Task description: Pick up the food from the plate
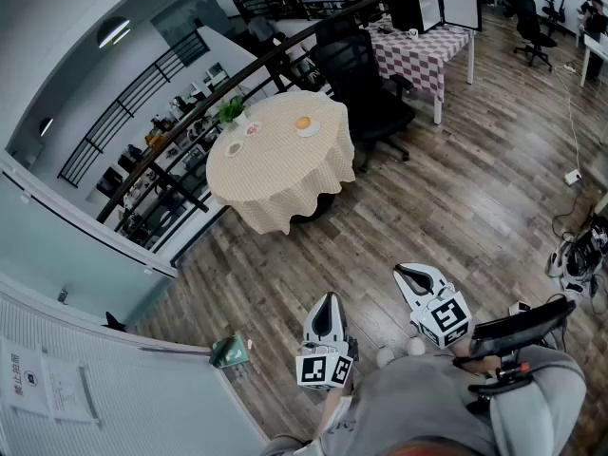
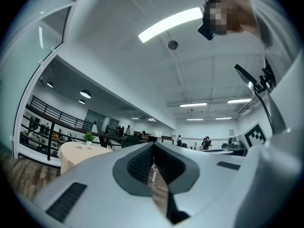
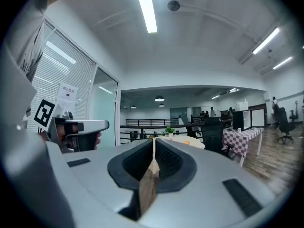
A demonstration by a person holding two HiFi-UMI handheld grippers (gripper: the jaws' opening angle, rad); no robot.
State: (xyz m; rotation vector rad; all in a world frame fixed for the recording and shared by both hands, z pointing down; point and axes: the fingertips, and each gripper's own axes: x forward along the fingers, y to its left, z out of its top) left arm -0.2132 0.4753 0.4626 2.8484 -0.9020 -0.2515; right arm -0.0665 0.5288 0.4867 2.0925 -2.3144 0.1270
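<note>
- Cream-clothed surface point(image 1: 275, 174) carries the orange food point(image 1: 302, 122) on its plate point(image 1: 311, 130), far ahead.
- Left gripper point(image 1: 328, 304) and right gripper point(image 1: 408, 277), both clenched empty, hang low, probably awaiting approach.

No print is legible; the wall notice point(image 1: 28, 373) is too blurred to read.

Open-plan office: swivel chairs point(image 1: 366, 88), a checked-cloth table point(image 1: 423, 50), a black railing point(image 1: 133, 122), ceiling strip lights point(image 2: 173, 22), plank floor point(image 1: 475, 226).
</note>
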